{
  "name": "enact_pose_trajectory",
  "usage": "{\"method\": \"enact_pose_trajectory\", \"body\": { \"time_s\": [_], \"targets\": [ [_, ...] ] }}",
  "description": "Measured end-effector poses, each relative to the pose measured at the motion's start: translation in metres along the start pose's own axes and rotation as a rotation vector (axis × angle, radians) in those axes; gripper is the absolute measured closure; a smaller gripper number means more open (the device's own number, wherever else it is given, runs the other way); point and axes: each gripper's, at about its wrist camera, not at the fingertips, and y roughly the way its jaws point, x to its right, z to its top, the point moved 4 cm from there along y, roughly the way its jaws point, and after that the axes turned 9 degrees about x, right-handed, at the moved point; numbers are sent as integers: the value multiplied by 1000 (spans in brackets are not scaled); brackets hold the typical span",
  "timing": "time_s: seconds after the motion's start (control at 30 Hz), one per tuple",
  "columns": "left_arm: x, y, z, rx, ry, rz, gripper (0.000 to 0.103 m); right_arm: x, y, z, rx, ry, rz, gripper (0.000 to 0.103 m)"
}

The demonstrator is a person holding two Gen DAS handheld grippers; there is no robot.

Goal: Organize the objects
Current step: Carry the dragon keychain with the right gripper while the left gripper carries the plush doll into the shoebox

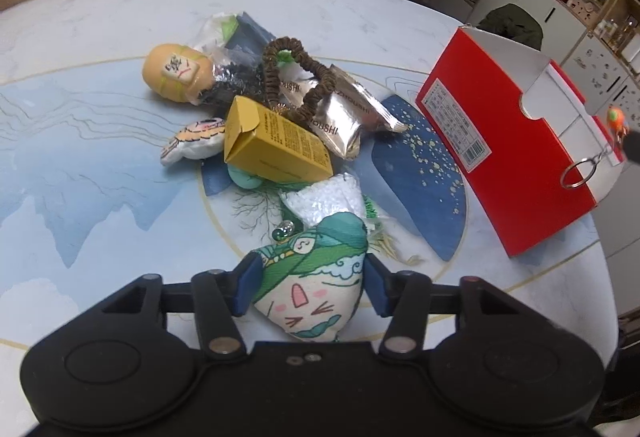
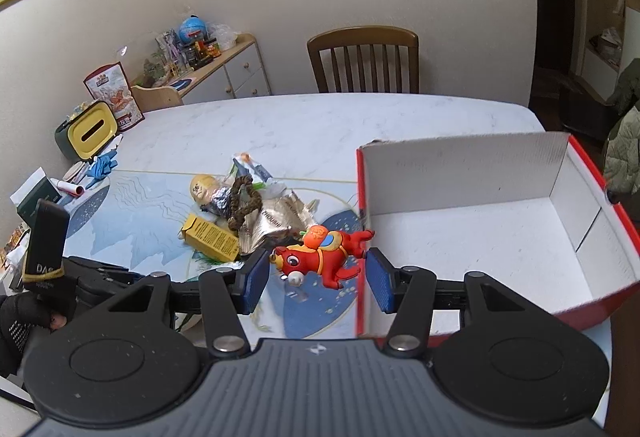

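Note:
My left gripper [image 1: 311,265] is shut on a green-and-white plush pouch [image 1: 320,285] with a cartoon face, low over the table's near side. Behind it lies a pile: a yellow carton [image 1: 276,141], a doll head [image 1: 176,71], a brown scrunchie [image 1: 296,77], silver packets [image 1: 348,113], a small white plush [image 1: 194,143] and a bag of white beads [image 1: 324,197]. My right gripper [image 2: 317,261] holds a red horse keychain [image 2: 324,257] in the air beside the left wall of the open red box [image 2: 460,165]. From the left wrist, the keychain [image 1: 614,117] dangles its ring over the red box [image 1: 500,141].
The round marble table [image 2: 320,125] has a wooden chair [image 2: 364,61] behind it. A yellow tissue box [image 2: 90,133], blue gloves and small cartons sit at its left edge, with a cluttered sideboard [image 2: 224,73] beyond. Shelves stand past the red box.

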Motion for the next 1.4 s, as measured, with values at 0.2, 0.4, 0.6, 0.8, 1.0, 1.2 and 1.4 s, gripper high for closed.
{"method": "enact_pose_trajectory", "body": {
  "time_s": [0.2, 0.4, 0.6, 0.8, 1.0, 1.2, 1.4],
  "targets": [
    [5, -7, 2, 33, -20, 51, 63, 19, 2, 11, 16, -12, 23, 51],
    [9, -7, 1, 31, -43, 107, 50, 34, 1, 17, 28, -19, 56, 51],
    [7, 4, -3, 37, -57, 204, 20, 47, 0, 15, 26, -20, 75, 51],
    [7, 17, -14, -6, -89, 234, 31, 63, -5, 12, 21, -19, 79, 51],
    [11, 9, -13, 12, -112, 261, 39, 74, -8, 10, 25, -19, 78, 51],
    [25, -22, 9, 57, -123, 232, 40, 95, -9, 9, 28, -6, 69, 51],
    [53, -46, 41, 79, -79, 189, 40, 113, -7, 9, 26, 8, 45, 51]
  ]
}}
